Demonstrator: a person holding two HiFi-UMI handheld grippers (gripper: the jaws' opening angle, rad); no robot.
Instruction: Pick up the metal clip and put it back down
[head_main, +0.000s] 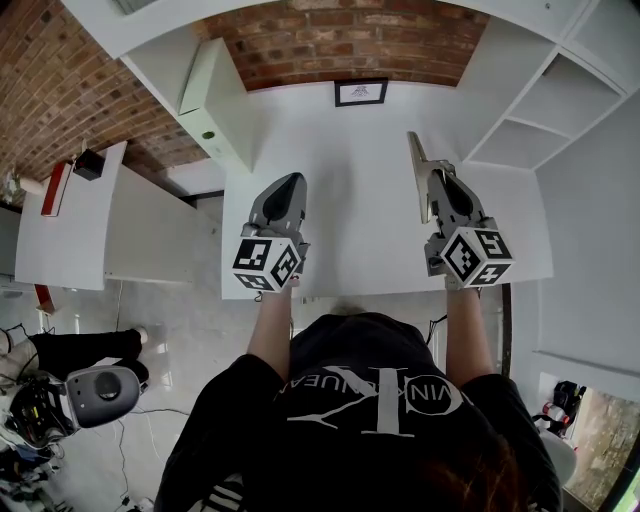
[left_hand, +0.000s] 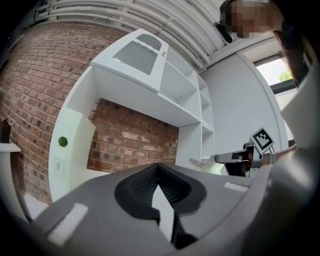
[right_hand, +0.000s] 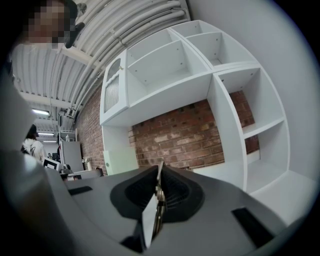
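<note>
My right gripper (head_main: 443, 178) pinches the clip (right_hand: 158, 194) edge-on between its jaws, right of centre over the white table (head_main: 350, 170); my left gripper (head_main: 292, 182) is closed on nothing

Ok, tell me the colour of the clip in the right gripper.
Silvery grey; the clip shows best in the head view.

An industrial-style workroom: brick wall (head_main: 340, 40), white shelving (right_hand: 200, 75), exposed ceiling pipes (right_hand: 125, 30).
</note>
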